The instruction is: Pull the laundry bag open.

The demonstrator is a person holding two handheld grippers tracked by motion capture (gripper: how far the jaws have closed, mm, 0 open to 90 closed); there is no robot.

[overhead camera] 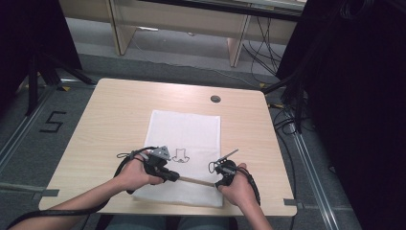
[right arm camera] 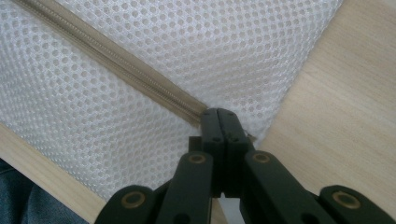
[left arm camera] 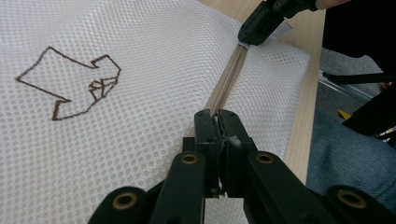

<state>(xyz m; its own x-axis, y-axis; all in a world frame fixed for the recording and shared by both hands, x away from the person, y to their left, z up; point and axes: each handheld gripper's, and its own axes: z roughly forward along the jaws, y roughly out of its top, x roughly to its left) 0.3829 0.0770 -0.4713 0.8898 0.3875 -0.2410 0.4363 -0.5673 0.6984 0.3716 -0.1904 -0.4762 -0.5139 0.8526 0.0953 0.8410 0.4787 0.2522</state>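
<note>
- Zipper [overhead camera: 196,181], tan, runs along the near edge of the white mesh bag [overhead camera: 186,129], toward six o'clock on the wooden surface [overhead camera: 115,110].
- Left hand-held gripper [left arm camera: 217,122], jaws pressed together, pinches the zipper at its seven o'clock end.
- Right hand-held gripper [right arm camera: 220,122], jaws pressed together, pinches the zipper's five o'clock end at the bag's corner.
- Brown stitched outline [overhead camera: 181,156] lies on the bag just beyond, between both hand-held grippers.

evenly lit from above, soft and dim toward dark corners in the high view. mild blur and grain there. sharp mesh [left arm camera: 116,140] up close in the gripper views, slightly soft far off; faint shadows, no glare.
</note>
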